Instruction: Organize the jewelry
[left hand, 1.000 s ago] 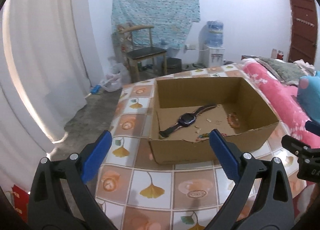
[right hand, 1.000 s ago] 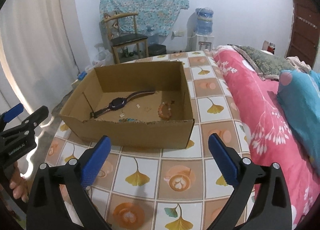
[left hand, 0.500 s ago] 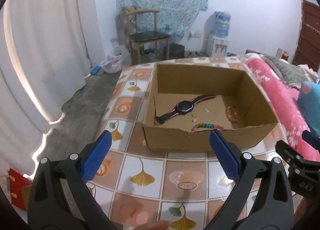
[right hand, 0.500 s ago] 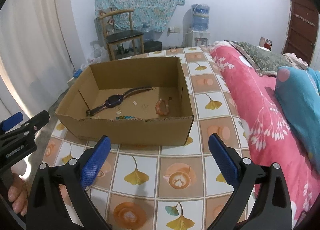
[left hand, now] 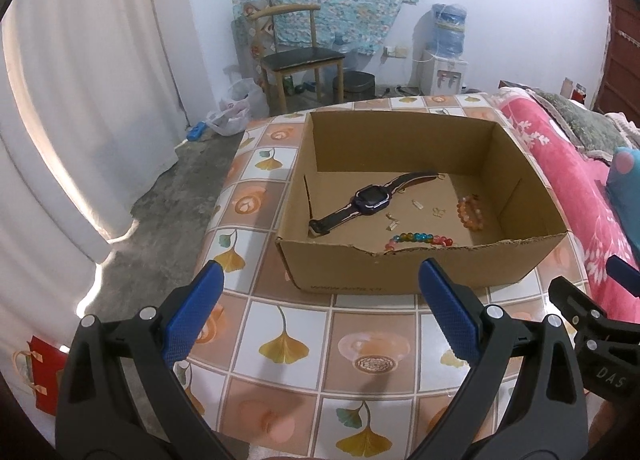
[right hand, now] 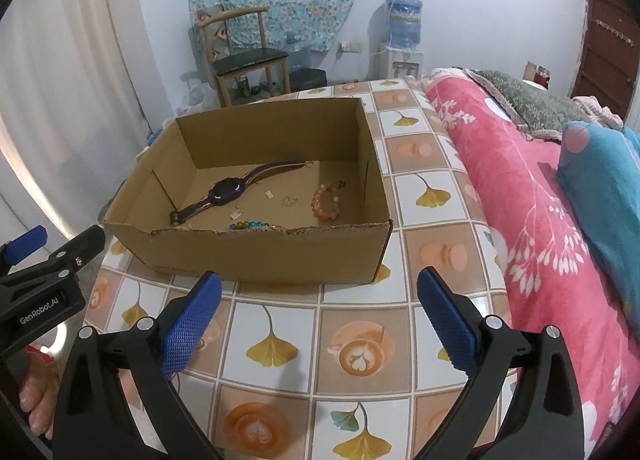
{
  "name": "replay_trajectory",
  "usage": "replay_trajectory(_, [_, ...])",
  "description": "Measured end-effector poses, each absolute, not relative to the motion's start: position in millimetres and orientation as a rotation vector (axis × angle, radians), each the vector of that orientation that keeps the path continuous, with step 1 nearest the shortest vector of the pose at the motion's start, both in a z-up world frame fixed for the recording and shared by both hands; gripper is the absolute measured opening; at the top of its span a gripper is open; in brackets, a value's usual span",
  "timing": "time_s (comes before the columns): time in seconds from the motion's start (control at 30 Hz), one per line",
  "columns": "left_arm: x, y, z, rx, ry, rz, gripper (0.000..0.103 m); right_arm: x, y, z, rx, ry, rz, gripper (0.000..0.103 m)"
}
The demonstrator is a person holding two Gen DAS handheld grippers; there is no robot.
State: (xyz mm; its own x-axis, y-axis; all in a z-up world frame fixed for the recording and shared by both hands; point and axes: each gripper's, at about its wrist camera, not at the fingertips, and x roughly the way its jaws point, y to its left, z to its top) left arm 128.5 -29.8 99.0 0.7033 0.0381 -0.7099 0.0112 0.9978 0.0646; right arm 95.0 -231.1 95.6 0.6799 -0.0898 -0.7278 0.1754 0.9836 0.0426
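Both grippers hang spread wide and empty above the tiled desk [left hand: 288, 340], left gripper [left hand: 320, 312] and right gripper [right hand: 320, 312] side by side, short of the cardboard box [right hand: 256, 252]. Inside on its floor lie a dark watch [left hand: 370, 198], an orange bead bracelet [left hand: 470, 212] near the right wall, and a multicoloured bead bracelet [left hand: 418, 239] against the front wall.

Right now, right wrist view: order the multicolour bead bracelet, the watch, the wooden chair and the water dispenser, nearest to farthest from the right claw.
1. Multicolour bead bracelet, just behind the box's near wall.
2. Watch, mid-box, towards the left.
3. Wooden chair, on the floor beyond the table, left of centre.
4. Water dispenser, against the back wall; not much farther than the chair.

The right claw hangs open over the tablecloth.
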Motion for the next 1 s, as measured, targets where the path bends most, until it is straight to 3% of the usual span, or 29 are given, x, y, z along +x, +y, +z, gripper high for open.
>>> replay_trajectory(1.0, [129.6, -28.9, 99.0, 0.033, 0.811, 0.001, 0.095, 97.2, -228.3, 92.9, 0.113, 0.829, -0.14, 0.095])
